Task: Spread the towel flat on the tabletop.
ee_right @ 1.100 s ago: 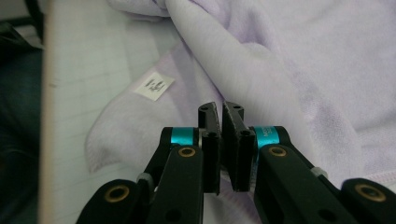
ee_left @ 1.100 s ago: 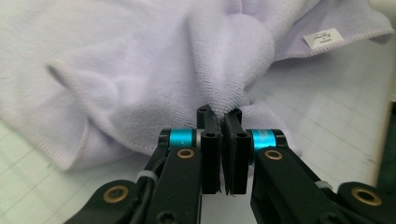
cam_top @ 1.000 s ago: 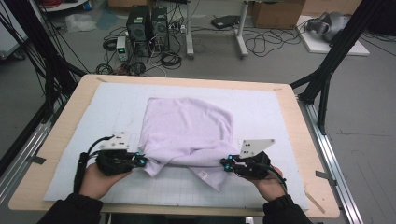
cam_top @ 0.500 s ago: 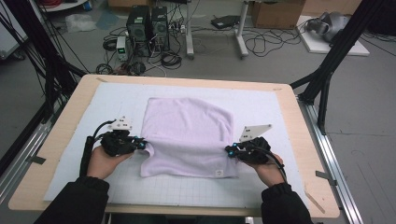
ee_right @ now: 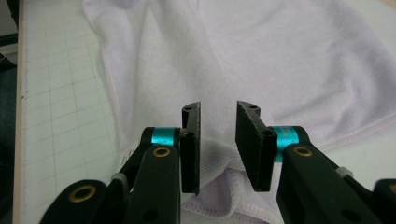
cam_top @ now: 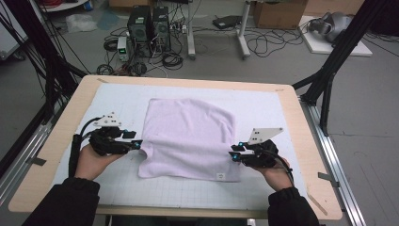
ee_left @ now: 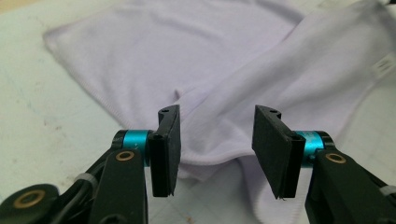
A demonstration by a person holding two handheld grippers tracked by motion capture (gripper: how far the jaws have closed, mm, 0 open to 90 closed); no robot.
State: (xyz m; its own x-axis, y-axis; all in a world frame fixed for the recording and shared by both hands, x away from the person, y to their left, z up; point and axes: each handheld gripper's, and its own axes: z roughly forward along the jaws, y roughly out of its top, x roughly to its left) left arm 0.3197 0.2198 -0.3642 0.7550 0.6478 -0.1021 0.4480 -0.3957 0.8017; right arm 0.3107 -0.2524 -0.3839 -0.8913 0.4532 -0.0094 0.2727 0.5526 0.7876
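Observation:
A pale lilac towel [cam_top: 188,136] lies folded flat on the white grid mat [cam_top: 113,106], with a small label at its near right corner. My left gripper [cam_top: 137,143] sits at the towel's left edge. In the left gripper view its jaws [ee_left: 217,144] have just been opening and stand wide apart, the towel's [ee_left: 224,70] folded edge lying between and beyond them, untouched. My right gripper [cam_top: 234,155] is at the towel's right edge. Its jaws [ee_right: 217,144] have also just been opening, with a hump of towel [ee_right: 280,60] in the gap and the pads off it.
The wooden table rim [cam_top: 61,136] borders the mat on all sides. Black frame posts [cam_top: 329,70] rise at the table's far right and far left. Computer towers [cam_top: 150,23] and cables sit on the floor beyond the far edge.
Both grippers moved away from the person with the towel's near edge. The bunched towel now lies flat. Both sets of jaws went from shut on the cloth to apart.

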